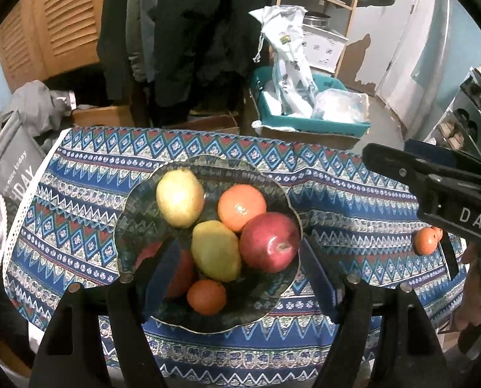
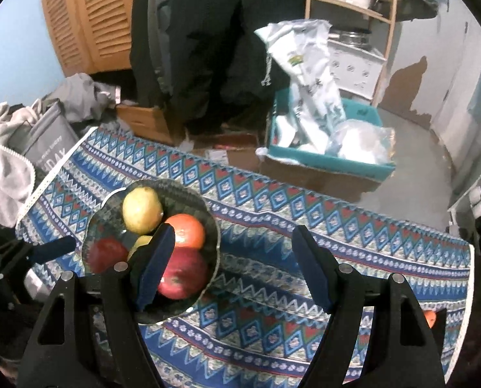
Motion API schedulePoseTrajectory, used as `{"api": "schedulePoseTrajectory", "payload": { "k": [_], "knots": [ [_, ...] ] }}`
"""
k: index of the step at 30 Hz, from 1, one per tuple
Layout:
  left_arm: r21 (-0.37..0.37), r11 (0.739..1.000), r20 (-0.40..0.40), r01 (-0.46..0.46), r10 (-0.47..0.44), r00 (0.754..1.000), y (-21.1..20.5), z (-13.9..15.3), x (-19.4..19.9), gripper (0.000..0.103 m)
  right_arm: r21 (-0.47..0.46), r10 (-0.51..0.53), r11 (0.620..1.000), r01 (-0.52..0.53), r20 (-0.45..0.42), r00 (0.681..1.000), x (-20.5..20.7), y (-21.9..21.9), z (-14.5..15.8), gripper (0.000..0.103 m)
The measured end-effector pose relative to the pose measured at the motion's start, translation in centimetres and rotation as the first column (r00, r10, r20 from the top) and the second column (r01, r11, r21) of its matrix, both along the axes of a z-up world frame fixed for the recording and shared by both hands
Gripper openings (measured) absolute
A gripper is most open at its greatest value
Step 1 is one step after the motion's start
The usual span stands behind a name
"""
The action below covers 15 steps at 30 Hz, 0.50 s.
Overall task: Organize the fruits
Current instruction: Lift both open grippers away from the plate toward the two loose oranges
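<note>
Cluttered storage filled the background — louvred wooden doors, hanging dark coats, a teal box [image 1: 311,123] stuffed with bags — while a small table under a blue patterned tablecloth [image 1: 353,194] carried the work. On it stood a dark glass bowl [image 1: 133,213] already holding most of the fruit: two yellow pears [image 1: 179,198], a large orange [image 1: 241,207], a red apple [image 1: 269,242], a small tangerine [image 1: 206,296] at the near rim, and another red fruit partly hidden behind the left gripper's finger. The left gripper [image 1: 237,278] hung above the bowl with its jaws standing apart and nothing between the pads. The right gripper [image 2: 237,265] was likewise spread wide and empty, poised over bare cloth just right of the bowl. By the look of things the sorting was nearly finished, since the bowl was well filled. One small orange fruit [image 1: 426,241] lay alone on the cloth near the right edge of the table, well apart from the bowl, partly behind the right gripper's body in the left wrist view. That stray piece appeared to be what remained to be gathered; whether more fruit lay outside the views could not be told.
</note>
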<state>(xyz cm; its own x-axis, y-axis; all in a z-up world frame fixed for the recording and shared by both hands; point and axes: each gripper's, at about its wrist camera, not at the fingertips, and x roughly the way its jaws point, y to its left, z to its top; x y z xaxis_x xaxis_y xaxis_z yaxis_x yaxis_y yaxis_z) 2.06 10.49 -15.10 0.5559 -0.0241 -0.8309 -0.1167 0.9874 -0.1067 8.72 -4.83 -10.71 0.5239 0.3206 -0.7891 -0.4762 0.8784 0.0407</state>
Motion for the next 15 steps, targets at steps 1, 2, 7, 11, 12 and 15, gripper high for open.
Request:
{"api": "schedulePoseTrajectory", "payload": {
  "k": [1,2,7,11,12,15],
  "knots": [
    [0.000,1.000,0.004,0.003,-0.003,1.000,-0.2,0.2,0.0,0.077,-0.006,-0.007,1.000,0.007,0.008,1.000,-0.1,-0.4,0.2,0.076],
    [0.001,1.000,0.008,0.006,-0.006,1.000,-0.4,0.4,0.0,0.077,-0.008,-0.013,1.000,0.013,0.015,1.000,-0.2,-0.7,0.4,0.076],
    [0.000,1.000,0.026,0.028,-0.028,0.999,-1.7,1.2,0.2,0.077,-0.013,-0.045,0.999,0.045,0.034,0.998,-0.4,-2.6,1.3,0.076],
    [0.000,0.999,0.034,0.052,-0.052,0.998,-2.9,1.5,0.3,0.077,-0.025,-0.072,0.997,0.074,0.053,0.996,-0.5,-4.1,1.8,0.076],
    [0.001,0.998,0.035,0.057,-0.057,0.998,-3.2,1.6,0.4,0.077,-0.024,-0.080,0.996,0.082,0.055,0.995,-0.5,-4.6,1.8,0.076],
    [0.005,0.997,0.039,0.073,-0.073,0.997,-4.1,1.9,0.4,0.077,-0.026,-0.102,0.994,0.104,0.059,0.993,-0.4,-5.9,2.0,0.076]
  ]
}}
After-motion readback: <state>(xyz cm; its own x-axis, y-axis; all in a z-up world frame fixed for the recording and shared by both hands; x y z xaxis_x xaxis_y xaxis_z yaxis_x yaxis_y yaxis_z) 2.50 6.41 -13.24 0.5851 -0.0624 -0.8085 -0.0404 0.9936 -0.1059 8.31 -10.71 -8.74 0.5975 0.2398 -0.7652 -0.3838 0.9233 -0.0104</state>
